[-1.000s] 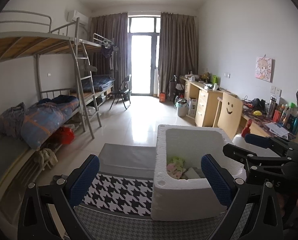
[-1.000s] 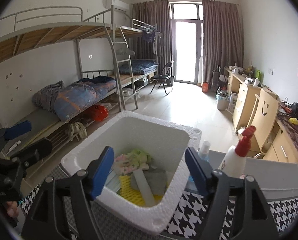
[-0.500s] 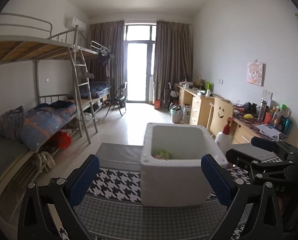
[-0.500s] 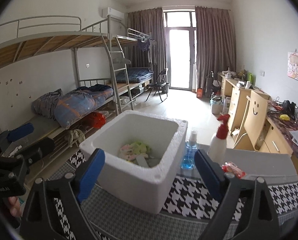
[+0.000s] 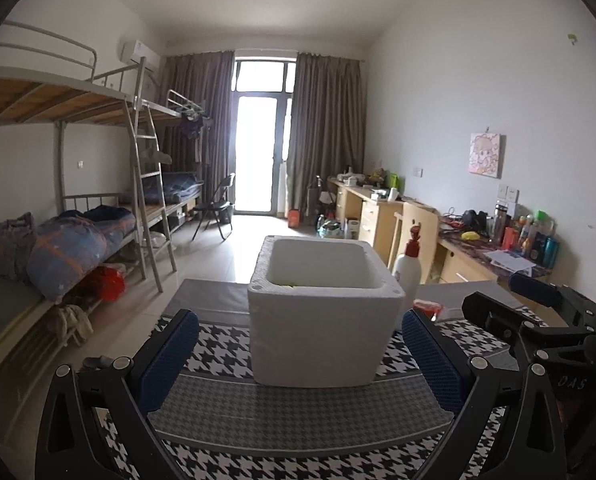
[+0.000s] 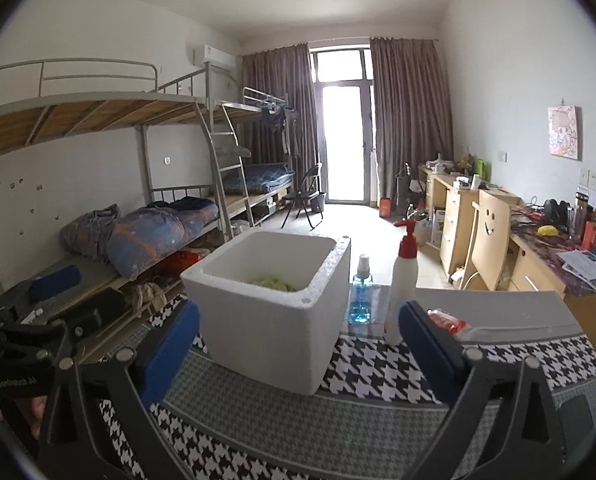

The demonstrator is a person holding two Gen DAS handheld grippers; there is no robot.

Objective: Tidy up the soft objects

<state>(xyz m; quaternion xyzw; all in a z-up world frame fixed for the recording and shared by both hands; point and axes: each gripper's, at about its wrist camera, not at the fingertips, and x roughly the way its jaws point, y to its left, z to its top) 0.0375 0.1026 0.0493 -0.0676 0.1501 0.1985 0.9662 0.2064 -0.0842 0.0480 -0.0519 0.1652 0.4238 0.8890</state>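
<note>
Both tongs, left gripper (image 5: 299,350) and right gripper (image 6: 298,346), stand wide and empty before the one white square foam box (image 6: 272,308) on the houndstooth cloth-covered table (image 6: 377,408). Inside lies a pale green soft bundle (image 6: 273,282) (count unclear), likely light and floppy; pinch a raised fold. Behind stand two bottles: the blue spray bottle (image 6: 361,292) and white red-topped pump bottle (image 6: 403,276).

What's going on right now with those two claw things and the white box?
Left gripper open, empty. Right gripper open, empty. Foam box on table, soft items inside. Nothing blocking.
</note>
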